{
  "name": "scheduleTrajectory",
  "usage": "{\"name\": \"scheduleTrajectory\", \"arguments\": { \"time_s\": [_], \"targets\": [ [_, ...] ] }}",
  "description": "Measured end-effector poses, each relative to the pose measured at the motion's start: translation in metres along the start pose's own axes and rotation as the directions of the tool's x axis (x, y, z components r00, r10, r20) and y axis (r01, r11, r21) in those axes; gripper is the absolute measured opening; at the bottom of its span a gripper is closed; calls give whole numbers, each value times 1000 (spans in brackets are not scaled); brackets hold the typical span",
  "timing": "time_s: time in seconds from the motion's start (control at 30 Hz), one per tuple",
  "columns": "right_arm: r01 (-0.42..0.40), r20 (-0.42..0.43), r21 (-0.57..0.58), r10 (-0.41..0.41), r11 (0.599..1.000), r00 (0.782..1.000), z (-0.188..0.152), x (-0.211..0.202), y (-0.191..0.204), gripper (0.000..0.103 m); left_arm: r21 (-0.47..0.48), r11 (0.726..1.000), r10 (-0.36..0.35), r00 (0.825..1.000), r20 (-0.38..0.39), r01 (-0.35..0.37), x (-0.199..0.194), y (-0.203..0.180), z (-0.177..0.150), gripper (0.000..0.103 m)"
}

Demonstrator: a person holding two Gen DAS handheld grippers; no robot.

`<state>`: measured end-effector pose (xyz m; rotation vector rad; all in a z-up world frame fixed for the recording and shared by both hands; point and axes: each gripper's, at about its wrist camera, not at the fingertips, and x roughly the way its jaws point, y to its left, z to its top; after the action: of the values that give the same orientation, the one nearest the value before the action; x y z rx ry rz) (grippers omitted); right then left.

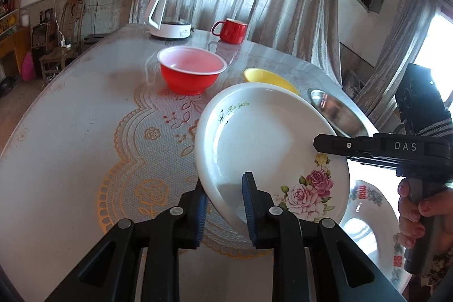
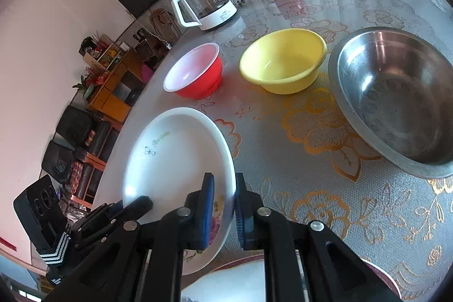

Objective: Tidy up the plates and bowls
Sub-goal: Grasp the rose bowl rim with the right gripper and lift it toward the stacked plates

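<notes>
Plate (image 1: 263, 137) (white, rose-printed) hangs tilted, its rim pinched between left tongs (image 1: 223, 205) and right tongs (image 2: 223, 205).

A white rose-printed plate (image 1: 269, 137) hangs tilted above another patterned plate (image 1: 368, 205) (partly hidden). Farther off sit a red bowl (image 2: 195, 72), yellow bowl (image 2: 283, 61) and steel bowl (image 2: 396, 98), left to right.

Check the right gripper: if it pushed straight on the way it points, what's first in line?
The right gripper is already clamped on the white plate rim. Beyond that, probably bare tablecloth, then roughly the yellow bowl; depth is unclear.
</notes>
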<state>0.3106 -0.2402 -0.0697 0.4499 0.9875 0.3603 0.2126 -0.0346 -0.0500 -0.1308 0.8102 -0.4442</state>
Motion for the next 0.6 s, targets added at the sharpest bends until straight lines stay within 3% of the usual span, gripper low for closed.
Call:
{"name": "scheduleTrajectory", "arguments": {
  "time_s": [0.3,0.6],
  "targets": [
    [-32,86,16,31,999,996,-25,-49,-1,13,46,998,-49,998,50,46,-29,-28,-5,24],
    [-46,140,59,38,997,989,-59,-94,-12,13,87,990,-112,993,40,108,-45,-60,-21,24]
  ]
}}
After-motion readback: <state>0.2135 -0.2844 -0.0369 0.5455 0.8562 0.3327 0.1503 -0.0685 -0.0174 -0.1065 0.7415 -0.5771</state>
